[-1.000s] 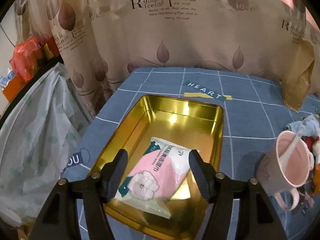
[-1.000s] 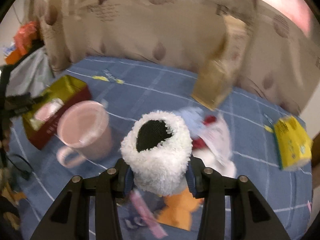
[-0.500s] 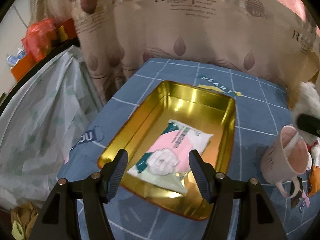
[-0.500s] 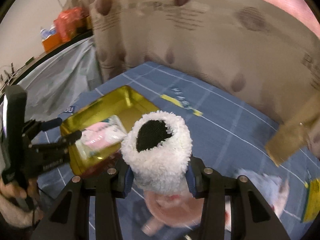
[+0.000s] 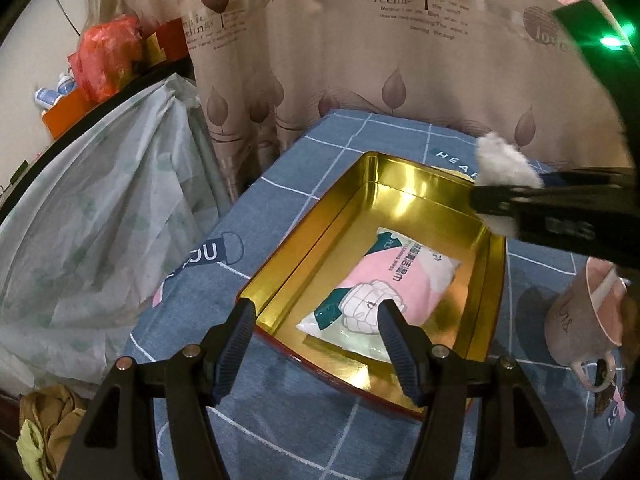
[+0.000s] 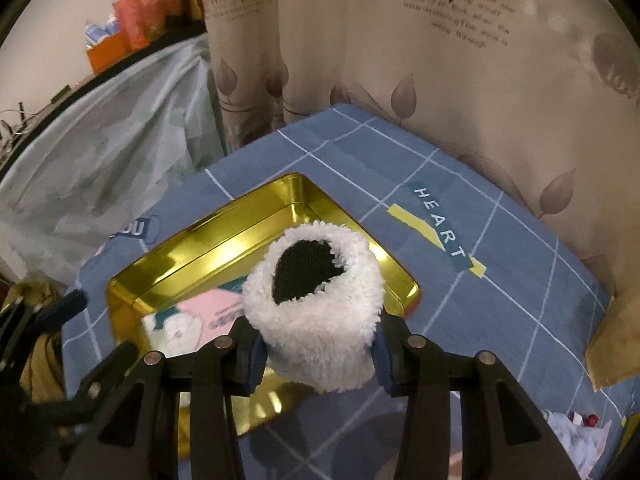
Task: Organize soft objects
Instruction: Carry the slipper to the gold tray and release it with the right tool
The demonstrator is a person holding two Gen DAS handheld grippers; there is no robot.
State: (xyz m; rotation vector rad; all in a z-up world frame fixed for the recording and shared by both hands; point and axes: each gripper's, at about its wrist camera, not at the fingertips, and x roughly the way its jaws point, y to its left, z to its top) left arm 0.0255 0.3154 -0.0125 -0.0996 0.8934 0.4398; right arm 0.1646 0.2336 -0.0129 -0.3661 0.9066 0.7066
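Over the gold tin (image 6: pixel 192 248), at the centre of our right-hand view, our right hand-held gripper (image 6: pixel 316 344) is clamped on a fluffy white soft toy (image 6: pixel 316 320), its dark opening facing us. Both pads press into the fleece and the toy hangs clear of the surface (image 6: pixel 500 280), a blue checked cloth.

Inside the tin, toward 8 o'clock in that view, a pink-and-white tissue pack (image 6: pixel 192 316) lies flat on the bottom, part hidden behind the toy. In our left-hand view the same pack (image 5: pixel 380 292) sits mid-tin, and our left hand-held gripper (image 5: pixel 316 320) hovers at 6 o'clock with its jaws apart and nothing held. A pink mug (image 5: pixel 584 312) stands just beside the tin at 3 o'clock.

We judge the step in hand to be setting the toy into the tin. To do it well we would lower it over the bare gold floor beyond the pack (not on top of it), keep clear of the tin's rim, and part the jaws only once the fleece rests on the bottom. Our left hand-held gripper should stay out of the way.
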